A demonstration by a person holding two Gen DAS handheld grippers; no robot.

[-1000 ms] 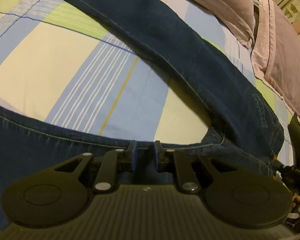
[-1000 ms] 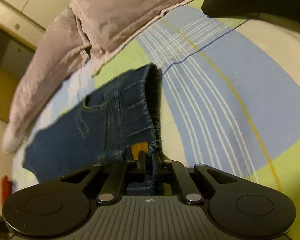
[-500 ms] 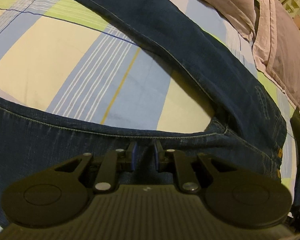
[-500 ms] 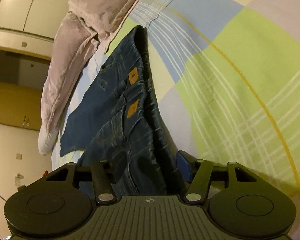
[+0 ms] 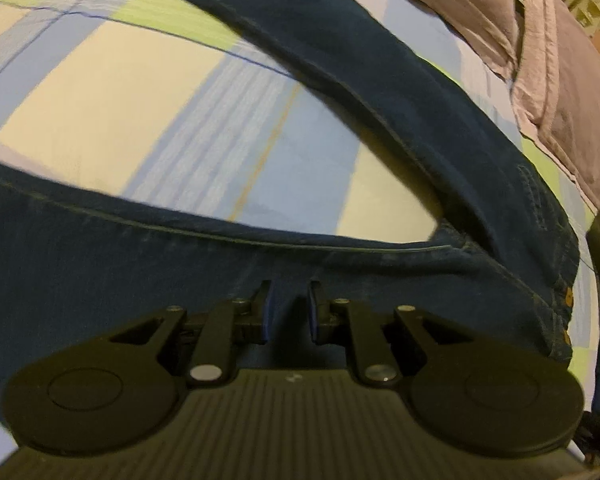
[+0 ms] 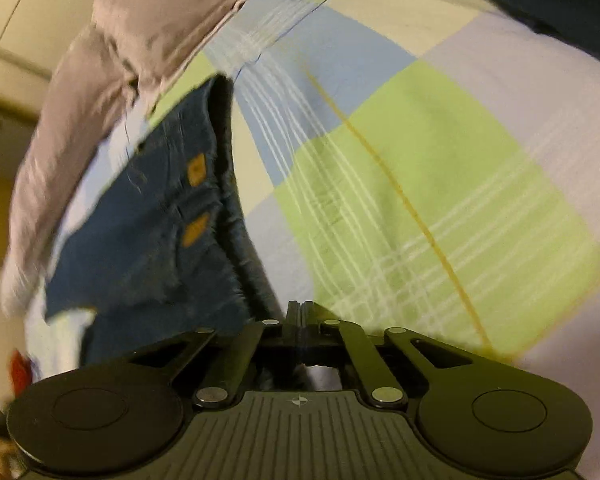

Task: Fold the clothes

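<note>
Fingers of the left gripper pinch a ridge of denim on the near leg of the jeans, just below its stitched inseam, likely so that leg can be carried over onto the other one. Fingers of the right gripper are closing, and in its own view they look pressed together with nothing between them; the waistband of the jeans lies just to their left, let go, with two tan patches and a frayed, fuzzy edge. Jeans lie on the bed, the legs splayed in a V with bare sheet between. Denim is dark, heavy, with pale topstitching; it should hold a crease. Sheet is smooth cotton in yellow, blue and green checks. Beyond the jeans, soft mauve pillows with flanged edges
</note>
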